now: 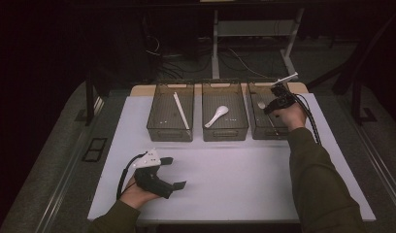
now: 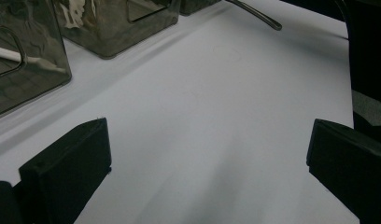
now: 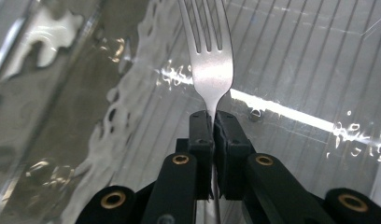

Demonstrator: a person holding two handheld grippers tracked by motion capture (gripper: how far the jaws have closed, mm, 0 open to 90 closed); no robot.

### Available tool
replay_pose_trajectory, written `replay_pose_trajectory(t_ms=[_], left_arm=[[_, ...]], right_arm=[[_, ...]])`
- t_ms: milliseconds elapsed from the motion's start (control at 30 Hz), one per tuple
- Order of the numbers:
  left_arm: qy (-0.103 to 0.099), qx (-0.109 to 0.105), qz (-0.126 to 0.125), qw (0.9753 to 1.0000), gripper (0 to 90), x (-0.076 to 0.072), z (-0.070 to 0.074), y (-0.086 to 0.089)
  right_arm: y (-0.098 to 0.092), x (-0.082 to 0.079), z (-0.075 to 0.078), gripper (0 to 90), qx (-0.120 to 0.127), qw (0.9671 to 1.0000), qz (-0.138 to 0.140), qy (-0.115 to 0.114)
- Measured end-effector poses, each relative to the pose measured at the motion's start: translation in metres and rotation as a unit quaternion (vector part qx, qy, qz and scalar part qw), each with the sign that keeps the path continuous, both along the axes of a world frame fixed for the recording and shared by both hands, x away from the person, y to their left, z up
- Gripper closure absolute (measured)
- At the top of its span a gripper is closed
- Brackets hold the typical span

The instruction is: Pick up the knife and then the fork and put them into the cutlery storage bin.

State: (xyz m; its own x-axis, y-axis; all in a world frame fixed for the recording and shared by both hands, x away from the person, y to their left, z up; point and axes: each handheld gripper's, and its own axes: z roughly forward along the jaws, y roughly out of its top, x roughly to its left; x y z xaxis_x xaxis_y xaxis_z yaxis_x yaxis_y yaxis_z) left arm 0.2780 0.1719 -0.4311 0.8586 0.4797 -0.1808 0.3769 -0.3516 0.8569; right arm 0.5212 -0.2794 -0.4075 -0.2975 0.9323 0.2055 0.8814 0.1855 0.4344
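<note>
Your table [image 1: 235,174] is the biggest thing here: a flat, matte white top, smooth, w/ a wood strip along the far edge. On it, 3 smoky see-through plastic bins stand in a row, all rectangular w/ cut-out handles. The left bin [image 1: 157,127] holds a long thin white stick, the middle bin [image 1: 225,130] a glossy white ceramic soup spoon [image 1: 216,116], the right bin [image 1: 256,127] some metal cutlery, too dim to sort out. Your right gripper [image 3: 211,122], black and boxy w/ brass rivets, hangs over the right bin, jaws pinched tight on the neck of a polished steel fork [image 3: 210,60]; its 4 tines point down toward the bin's ribbed, shiny floor. Your left gripper [image 1: 174,172] rests low over the bare tabletop near the front edge, well apart from the bins, its blocky black jaws spread wide w/ nothing between them.
</note>
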Motion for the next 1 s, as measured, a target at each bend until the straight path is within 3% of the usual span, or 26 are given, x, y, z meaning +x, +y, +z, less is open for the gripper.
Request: replay_pose_trajectory(t_ms=[133,333,400,533,633,800,1000], left_arm=[[0.0,-0.001,0.0,1.0,0.0,0.0,0.0,0.0],[0.001,-0.001,0.0,1.0,0.0,0.0,0.0,0.0],[0.001,-0.001,0.0,1.0,0.0,0.0,0.0,0.001],[0.0,-0.001,0.002,1.0,0.0,0.0,0.0,0.001],[0.0,-0.001,0.004,1.0,0.0,0.0,0.0,0.001],[0.0,0.001,0.004,1.0,0.0,0.0,0.0,0.001],[-0.002,0.006,0.003,1.0,0.0,-0.001,0.0,0.0]], right_arm=[[0.003,0.002,-0.002,83.9,-0.016,0.9998,0.009,-0.001],[0.0,0.0,0.005,73.1,-0.007,0.9997,0.003,-0.024],[-0.001,-0.002,0.009,65.4,0.004,0.9994,0.002,-0.034],[-0.002,-0.011,0.022,58.1,0.007,0.9985,0.01,-0.053],[-0.004,-0.021,0.035,59.5,0.023,0.9962,0.027,-0.079],[-0.009,-0.045,0.052,63.4,0.016,0.9924,0.047,-0.113],[-0.02,-0.074,0.063,84.3,0.017,0.9896,0.065,-0.128]])
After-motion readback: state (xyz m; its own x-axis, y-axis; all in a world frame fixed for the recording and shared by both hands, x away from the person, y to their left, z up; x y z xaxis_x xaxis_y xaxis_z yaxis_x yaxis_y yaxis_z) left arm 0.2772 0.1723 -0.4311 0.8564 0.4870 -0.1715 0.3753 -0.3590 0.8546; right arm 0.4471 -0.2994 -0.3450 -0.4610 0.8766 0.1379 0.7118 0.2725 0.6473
